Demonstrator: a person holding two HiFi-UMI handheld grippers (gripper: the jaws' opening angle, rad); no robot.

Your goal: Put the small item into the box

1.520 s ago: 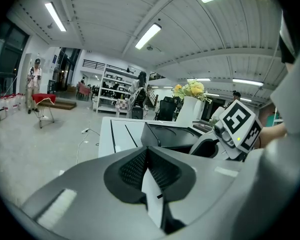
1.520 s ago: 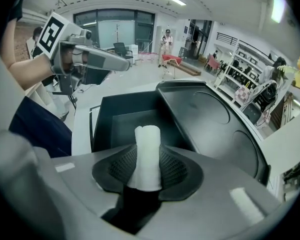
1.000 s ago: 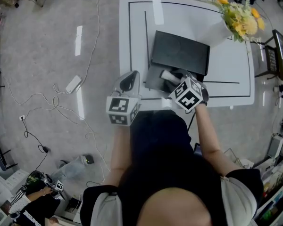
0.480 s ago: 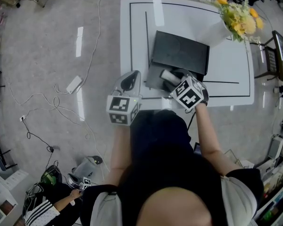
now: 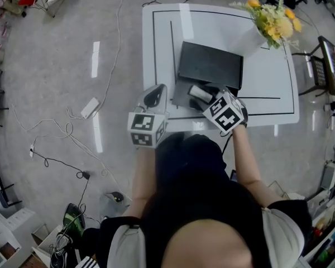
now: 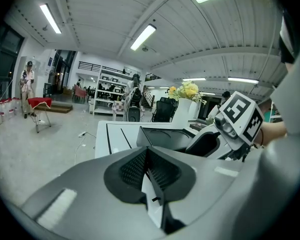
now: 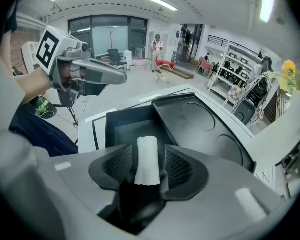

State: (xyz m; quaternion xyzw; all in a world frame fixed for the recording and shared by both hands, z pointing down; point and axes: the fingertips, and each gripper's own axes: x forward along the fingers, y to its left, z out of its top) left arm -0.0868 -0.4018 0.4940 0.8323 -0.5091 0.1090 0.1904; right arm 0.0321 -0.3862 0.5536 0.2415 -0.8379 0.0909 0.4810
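Right gripper (image 7: 149,156) is opening its jaws wide, the small white roll (image 7: 148,160) sitting between the pads, apparently touching neither; the gripper body is hiding its lower end. Just beyond, the black box (image 7: 126,129) is lying open on the white table (image 5: 268,88). Left gripper (image 6: 149,170) is hanging closed, empty.

The box (image 5: 209,66) is black, the small cylinder (image 7: 147,159) white, the table (image 5: 268,82) white with black lines, the flowers (image 5: 271,18) yellow.

White table (image 5: 268,88), open black box (image 5: 210,66) with white roll (image 5: 199,91), yellow flowers (image 5: 272,17) at corner
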